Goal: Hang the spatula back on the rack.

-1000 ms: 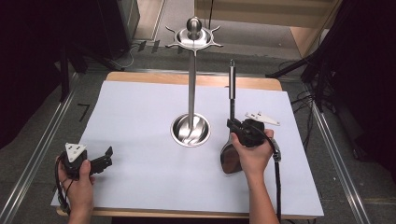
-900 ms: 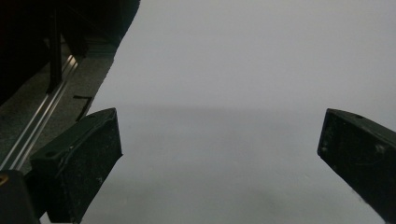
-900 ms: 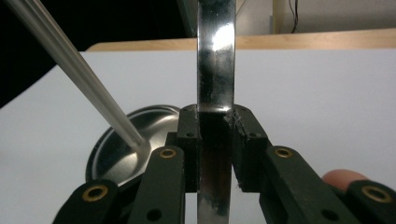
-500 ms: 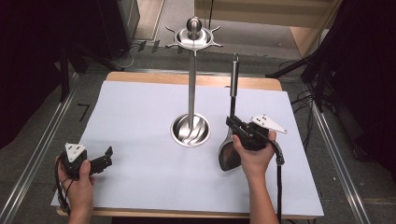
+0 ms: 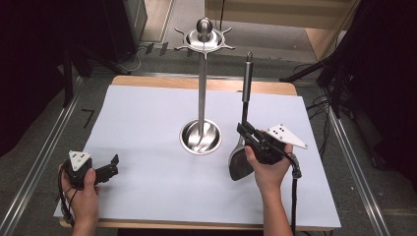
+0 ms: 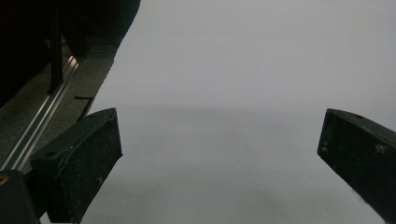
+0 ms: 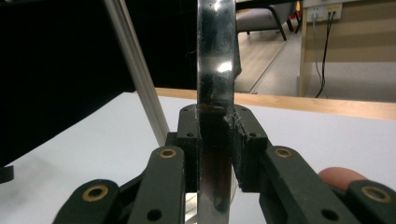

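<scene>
Two grippers in play: right gripper (image 5: 247, 133) pinches the spatula (image 5: 244, 118) upright just right of the rack (image 5: 202, 93), left gripper (image 5: 109, 169) spread and empty near left; a narrow hold on polished metal might let it swivel or slip.

Left hand (image 5: 84, 189) rests low at the near-left, holding the black two-jaw left tongs (image 5: 114, 167) level, jaws spread wide apart with nothing between. Right hand (image 5: 268, 169) holds the black right tongs (image 5: 244, 132), jaws clamped.
</scene>
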`<state>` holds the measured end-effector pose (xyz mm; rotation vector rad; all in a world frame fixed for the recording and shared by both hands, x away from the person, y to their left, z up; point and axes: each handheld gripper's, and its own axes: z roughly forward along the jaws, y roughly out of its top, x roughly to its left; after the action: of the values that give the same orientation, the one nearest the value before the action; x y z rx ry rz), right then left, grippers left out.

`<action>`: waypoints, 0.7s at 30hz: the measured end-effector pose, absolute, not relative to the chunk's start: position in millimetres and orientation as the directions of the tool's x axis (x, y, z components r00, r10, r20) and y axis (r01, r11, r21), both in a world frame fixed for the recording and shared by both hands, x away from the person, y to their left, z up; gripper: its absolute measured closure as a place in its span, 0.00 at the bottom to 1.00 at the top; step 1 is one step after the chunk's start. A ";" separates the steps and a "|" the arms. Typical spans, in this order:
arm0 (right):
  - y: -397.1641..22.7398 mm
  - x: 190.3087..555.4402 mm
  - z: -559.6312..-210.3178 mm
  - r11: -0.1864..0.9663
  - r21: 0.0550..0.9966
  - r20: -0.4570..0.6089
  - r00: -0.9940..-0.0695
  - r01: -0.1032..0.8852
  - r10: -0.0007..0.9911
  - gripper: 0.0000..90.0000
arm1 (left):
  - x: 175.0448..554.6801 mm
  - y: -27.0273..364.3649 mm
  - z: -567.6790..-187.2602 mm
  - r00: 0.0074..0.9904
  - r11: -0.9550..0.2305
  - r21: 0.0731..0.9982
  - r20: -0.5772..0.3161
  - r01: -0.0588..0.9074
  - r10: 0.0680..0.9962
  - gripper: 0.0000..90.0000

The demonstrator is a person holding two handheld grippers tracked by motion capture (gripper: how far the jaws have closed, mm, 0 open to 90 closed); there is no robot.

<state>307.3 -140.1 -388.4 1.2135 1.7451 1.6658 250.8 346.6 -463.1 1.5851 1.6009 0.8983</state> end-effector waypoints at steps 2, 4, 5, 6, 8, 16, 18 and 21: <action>-138.7 303.8 -385.4 -0.111 0.954 0.249 -0.529 0.278 0.811 0.85 | 250.8 346.5 -463.1 -0.005 0.010 0.858 -0.008 0.514 1.000 0.00; -138.2 303.0 -384.4 -0.110 0.956 0.246 -0.535 0.273 0.808 0.85 | 250.7 346.5 -463.0 -0.005 0.009 0.857 -0.008 0.515 1.000 0.00; -136.8 300.2 -381.7 -0.109 0.960 0.237 -0.544 0.258 0.804 0.85 | 250.7 346.4 -463.0 -0.006 0.010 0.857 -0.008 0.515 1.000 0.00; -136.1 299.1 -380.2 -0.104 0.963 0.230 -0.554 0.250 0.800 0.85 | 250.8 346.3 -463.1 -0.006 0.010 0.858 -0.008 0.514 1.000 0.00; -135.1 298.3 -379.2 -0.102 0.964 0.226 -0.556 0.244 0.800 0.85 | 250.7 346.4 -463.0 -0.005 0.009 0.857 -0.007 0.515 1.000 0.00; -132.1 289.3 -370.5 -0.096 0.977 0.193 -0.588 0.192 0.786 0.85 | 250.9 346.1 -463.1 -0.006 0.009 0.858 -0.007 0.513 1.000 0.00; -131.4 288.4 -369.1 -0.093 0.978 0.188 -0.592 0.188 0.784 0.85 | 250.9 346.2 -463.1 -0.006 0.010 0.859 -0.008 0.512 1.000 0.00; -129.3 285.0 -363.0 -0.089 0.982 0.172 -0.605 0.166 0.777 0.85 | 250.9 346.1 -463.1 -0.006 0.010 0.858 -0.007 0.513 1.000 0.00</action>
<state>285.0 -129.3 -363.0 1.0227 1.7260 1.7403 250.9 346.1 -463.1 1.5847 1.6017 0.9005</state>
